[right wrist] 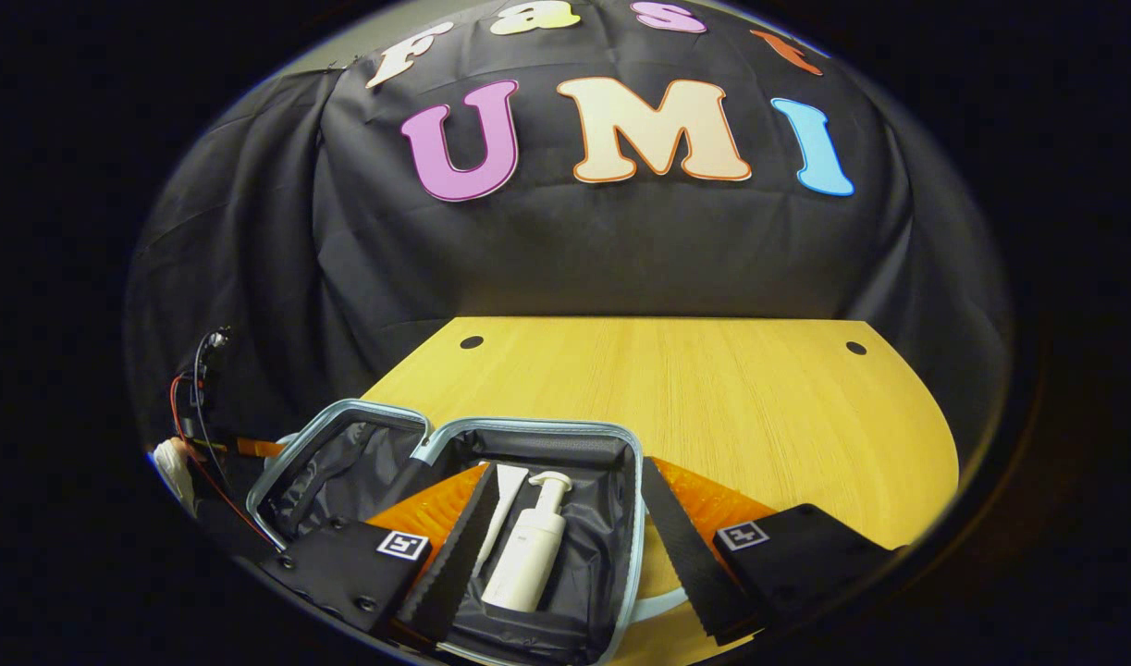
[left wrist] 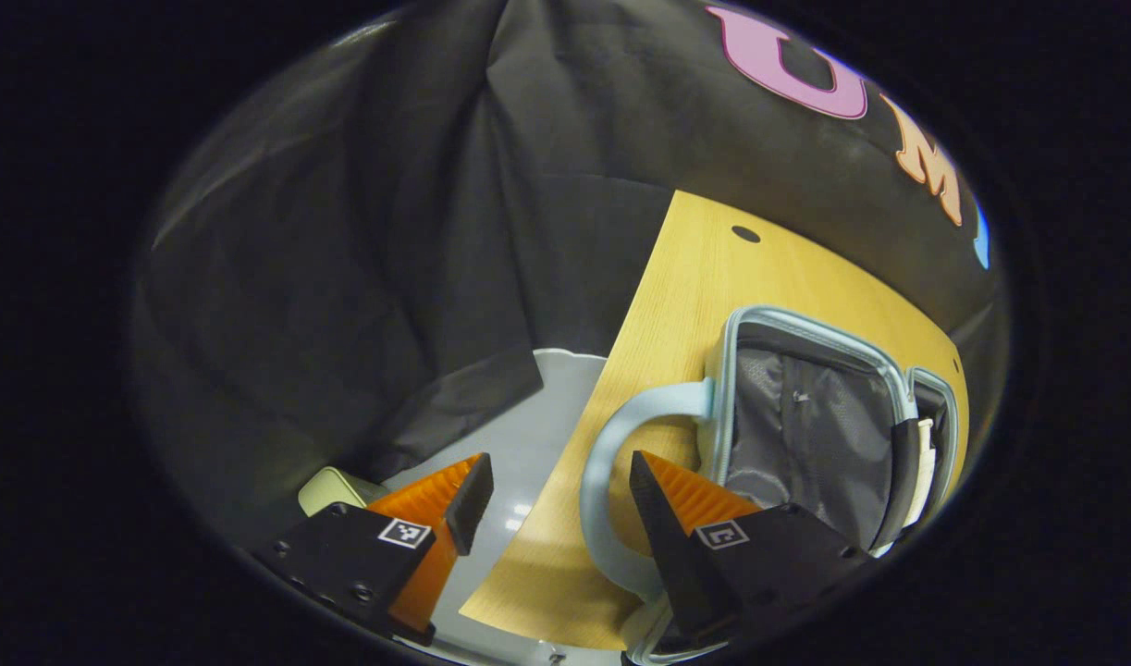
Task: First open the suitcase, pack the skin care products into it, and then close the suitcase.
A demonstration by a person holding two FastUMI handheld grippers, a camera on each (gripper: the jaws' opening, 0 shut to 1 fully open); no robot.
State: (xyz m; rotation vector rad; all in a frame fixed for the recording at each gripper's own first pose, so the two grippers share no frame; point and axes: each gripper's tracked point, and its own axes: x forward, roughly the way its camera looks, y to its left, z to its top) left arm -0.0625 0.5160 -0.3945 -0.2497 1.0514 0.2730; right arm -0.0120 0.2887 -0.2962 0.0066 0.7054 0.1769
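Suitcase: the small pale-blue hard-shell suitcase with grey fabric lining [right wrist: 454, 462] lies open on the worktop, both halves spread flat, in the lower left of the right gripper view; in the left gripper view it sits at the lower right of the frame, lining upward.
Handle: a pale-blue curved plastic handle [left wrist: 611, 444] arcs off the suitcase's near edge in the left gripper view, lower middle of the frame.
Packed products: a white pump bottle [right wrist: 528, 550] lies in the right-hand half, and a slim white tube [right wrist: 505, 499] lies just beside it on its left, both inside the rim.
Other half: the left-hand half shows grey lining with nothing I can make out in it.
Worktop: the light wooden worktop [right wrist: 694, 398] beyond the suitcase carries no further product that I can see.
Right gripper: the right gripper [right wrist: 565, 564] hangs above the packed half with its fingers spread wide and holds nothing; the bottle shows between them.
Left gripper: the left gripper [left wrist: 556, 509] is spread as well and empty, one finger over the worktop's edge at lower left, the other close to the handle; whether it touches the handle I cannot tell.
Done: judged from how things lie, opening is finished and at least two products are packed.
Left: closing the lid, it seems; any product out of frame would come first.
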